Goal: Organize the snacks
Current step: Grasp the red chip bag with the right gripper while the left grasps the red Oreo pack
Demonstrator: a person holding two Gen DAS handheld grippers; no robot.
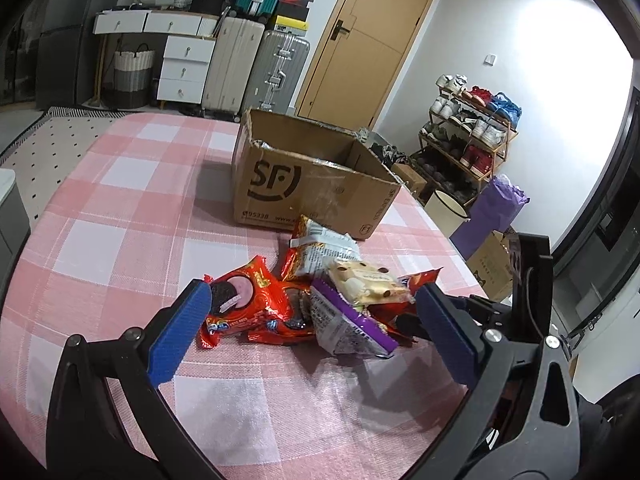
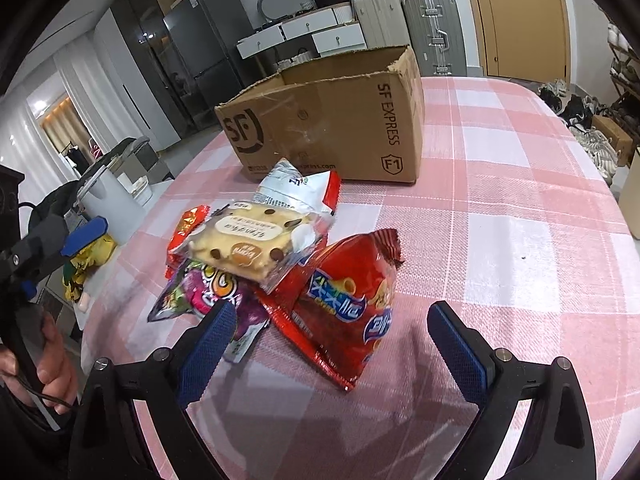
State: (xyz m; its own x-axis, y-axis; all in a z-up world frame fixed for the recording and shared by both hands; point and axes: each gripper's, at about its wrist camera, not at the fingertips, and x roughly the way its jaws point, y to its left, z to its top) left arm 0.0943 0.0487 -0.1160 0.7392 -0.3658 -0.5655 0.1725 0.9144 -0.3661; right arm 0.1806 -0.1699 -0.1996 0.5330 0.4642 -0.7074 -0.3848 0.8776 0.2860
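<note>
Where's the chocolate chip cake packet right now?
The cake packet lies on top of the snack pile, centre-left in the right wrist view, between the cardboard box and the red chip bag.

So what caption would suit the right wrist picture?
Open right claw over a red chip bag in a snack pile, cardboard box behind.
</note>
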